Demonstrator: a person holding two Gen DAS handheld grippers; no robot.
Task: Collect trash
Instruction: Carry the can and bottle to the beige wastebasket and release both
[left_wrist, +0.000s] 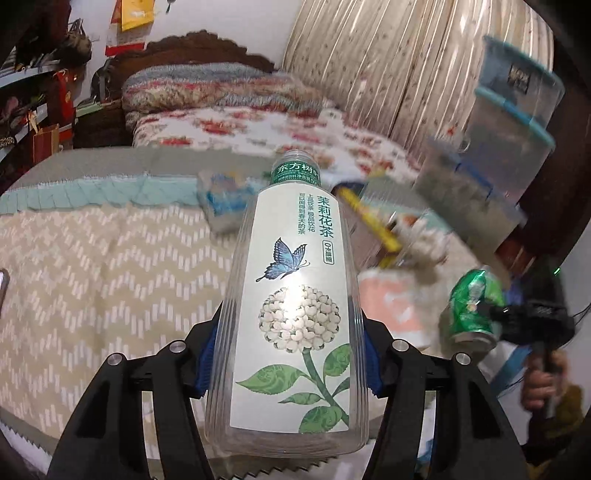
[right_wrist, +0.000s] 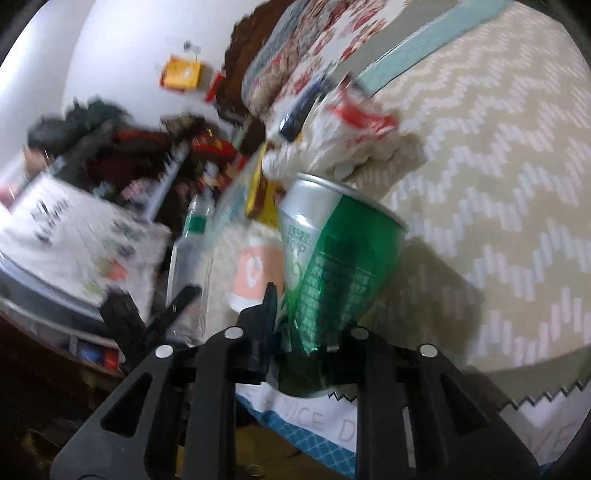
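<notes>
My left gripper (left_wrist: 288, 354) clamps the bottle (left_wrist: 291, 295), my right gripper (right_wrist: 306, 332) pinches the can (right_wrist: 332, 266), both lifted for binning.

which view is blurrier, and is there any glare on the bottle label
Left wrist view: bottle sharp in the left gripper, a bright glare spot on its label's white flower; clutter at right smeared. Right wrist view: blurrier overall, background streaked; the green can in the right gripper is only fairly clear.
</notes>
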